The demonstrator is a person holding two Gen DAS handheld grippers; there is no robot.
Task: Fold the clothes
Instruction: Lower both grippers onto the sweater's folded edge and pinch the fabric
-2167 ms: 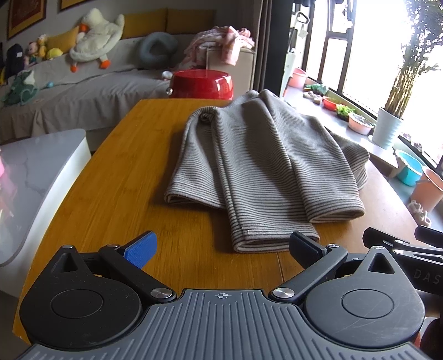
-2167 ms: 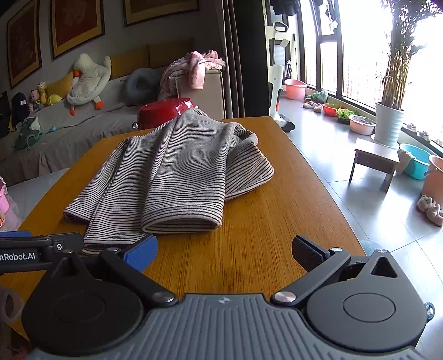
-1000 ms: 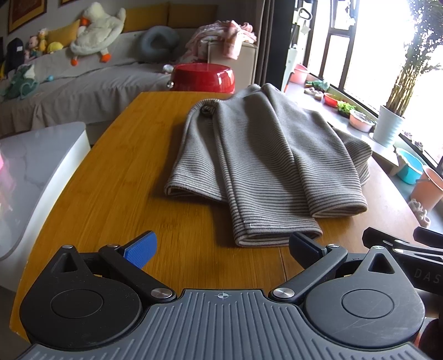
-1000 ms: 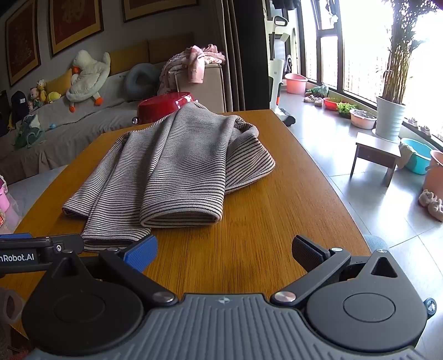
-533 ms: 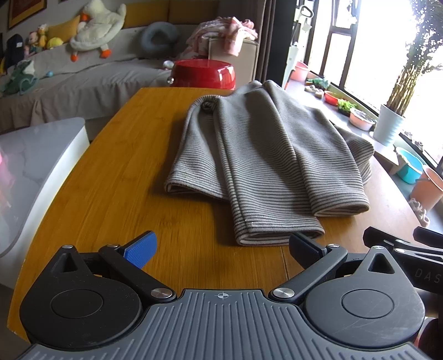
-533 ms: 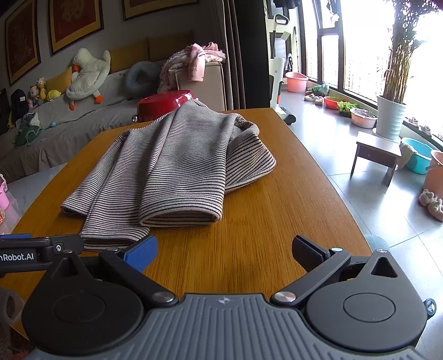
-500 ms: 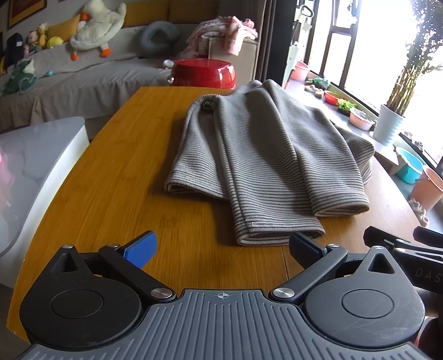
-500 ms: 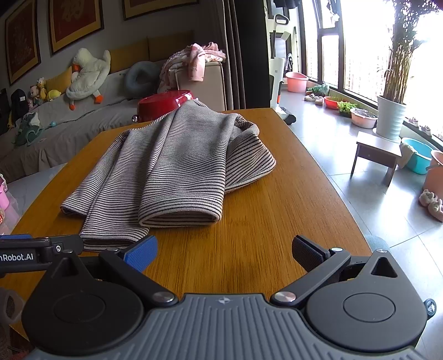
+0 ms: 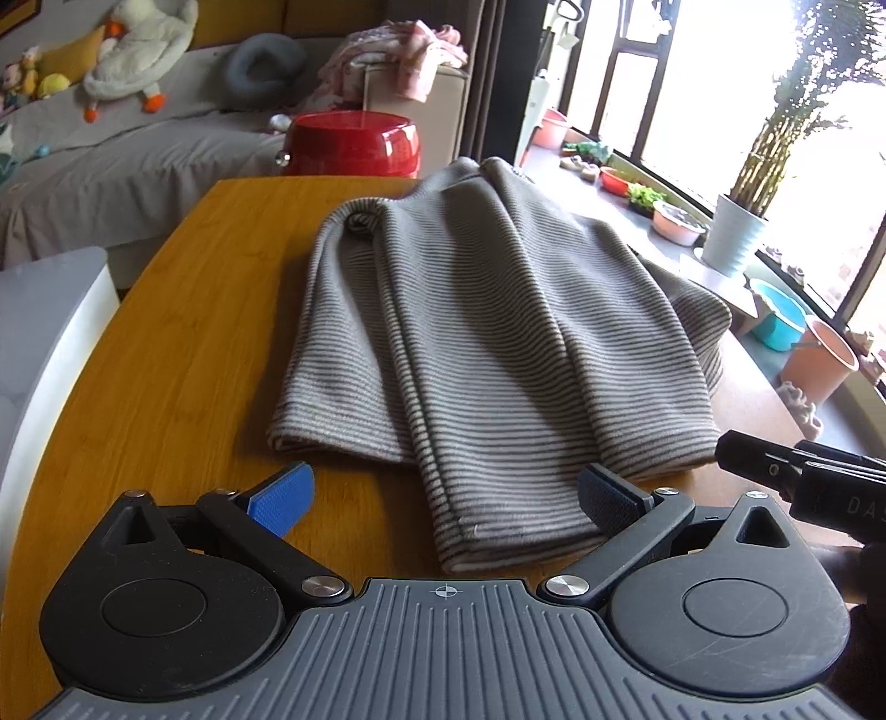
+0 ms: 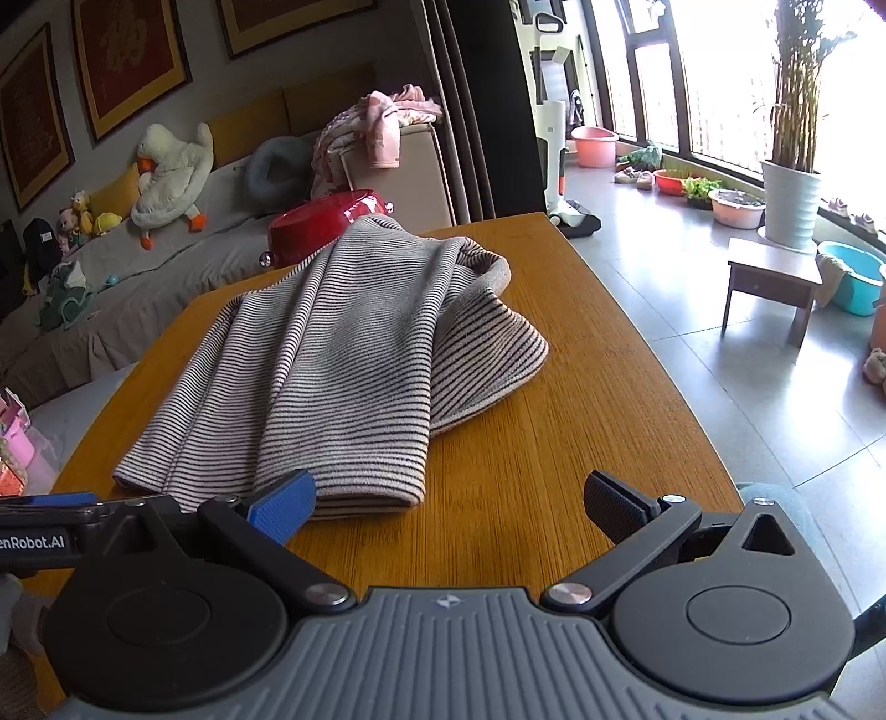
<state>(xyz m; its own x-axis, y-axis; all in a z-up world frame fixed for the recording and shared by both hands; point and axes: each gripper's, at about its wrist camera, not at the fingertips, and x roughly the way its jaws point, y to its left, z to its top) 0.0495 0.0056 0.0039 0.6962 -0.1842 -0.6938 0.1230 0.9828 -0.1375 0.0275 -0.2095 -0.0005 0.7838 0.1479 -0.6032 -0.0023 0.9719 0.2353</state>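
A grey striped garment [image 9: 476,343] lies folded lengthwise on the wooden table [image 9: 183,343], its hem end nearest me. My left gripper [image 9: 443,498] is open, and the near hem lies between its spread fingers. In the right wrist view the same garment [image 10: 343,365] lies left of centre. My right gripper [image 10: 448,501] is open over bare table [image 10: 581,421]; its blue left pad [image 10: 282,507] sits just in front of the folded hem. Neither gripper holds anything. The right gripper's tip [image 9: 775,471] shows at the right edge of the left wrist view.
A red basin [image 9: 354,144] stands past the table's far end, before a sofa with soft toys [image 9: 144,33]. A grey-white surface [image 9: 44,332] adjoins the table's left side. On the right are a small stool [image 10: 775,282], tubs and a potted plant [image 10: 792,205] on the tiled floor.
Both grippers have moved forward toward the garment's near hem, which now reaches between the left gripper's fingers. The garment itself has not moved.
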